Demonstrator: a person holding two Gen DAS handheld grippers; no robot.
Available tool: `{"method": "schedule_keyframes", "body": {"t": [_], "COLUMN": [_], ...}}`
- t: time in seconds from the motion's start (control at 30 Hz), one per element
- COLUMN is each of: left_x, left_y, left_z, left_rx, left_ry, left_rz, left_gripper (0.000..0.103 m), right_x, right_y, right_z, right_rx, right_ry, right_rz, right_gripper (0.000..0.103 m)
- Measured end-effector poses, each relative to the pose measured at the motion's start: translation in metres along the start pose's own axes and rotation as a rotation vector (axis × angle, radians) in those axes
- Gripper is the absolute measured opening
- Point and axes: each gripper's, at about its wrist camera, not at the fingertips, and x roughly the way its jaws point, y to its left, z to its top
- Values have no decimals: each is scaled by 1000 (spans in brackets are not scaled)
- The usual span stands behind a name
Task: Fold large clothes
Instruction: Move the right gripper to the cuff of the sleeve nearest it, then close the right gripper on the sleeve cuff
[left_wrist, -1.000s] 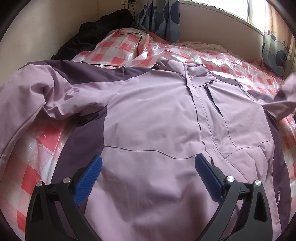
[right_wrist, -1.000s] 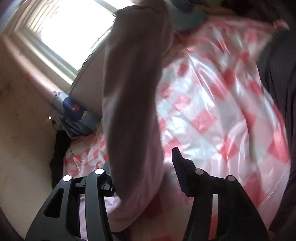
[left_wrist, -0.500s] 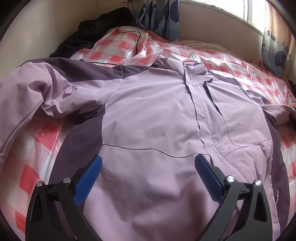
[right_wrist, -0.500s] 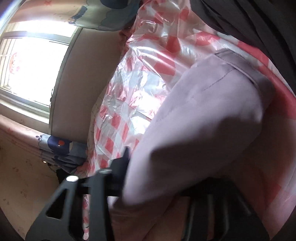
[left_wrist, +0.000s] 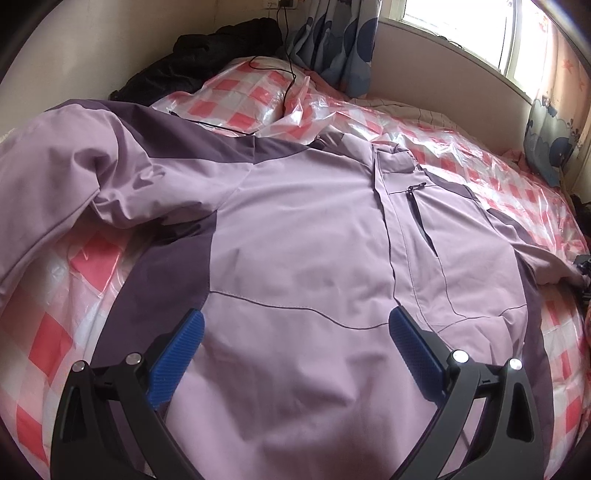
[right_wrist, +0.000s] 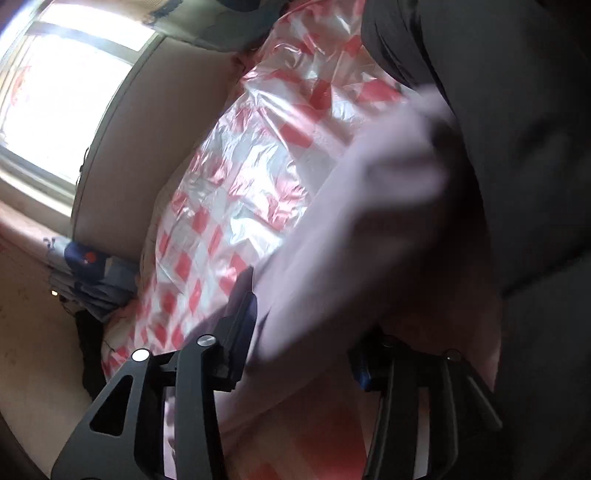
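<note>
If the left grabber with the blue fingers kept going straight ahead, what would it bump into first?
Most likely the purple jacket. The left gripper stands open and points down at the jacket's front panel, spread over the plastic-covered bed. Nothing shows between them, though depth is hard to judge.

Lilac-and-purple jacket (left_wrist: 303, 236) lies spread front-up, zipped, across the bed.

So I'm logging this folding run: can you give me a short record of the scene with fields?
garment: lilac jacket with darker purple panels, spread front up, zipped
surface: bed under a red-checked plastic sheet
left gripper: open over the jacket's lower front, nothing between the pads
right gripper: jaws opening, the jacket's sleeve lying blurred between them
background: dark clothes by the wall, curtain, window
</note>
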Motion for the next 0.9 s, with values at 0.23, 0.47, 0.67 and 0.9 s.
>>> {"method": "schedule_keyframes", "body": {"t": [0.23,0.47,0.67,0.9], "left_x": [-22,-144,-203,-189], "left_y": [4,45,125,212], "left_z": [7,-25,-87,-135], "left_rx": [23,40,76,-177], "left_ry": [-52,-89,-16,220], "left_rz": [-7,-161,-43,-102], "left_gripper": [96,96,96,96], "right_x": [-107,-189,-176,-169], "right_y": [55,58,52,43], "right_z": [-177,-334,-379,-407], "right_rx": [-309,-545,-588,-606], "right_ry": [420,799,900,876], "right_rz": [327,245,119,96], "right_gripper": [81,86,87,89]}}
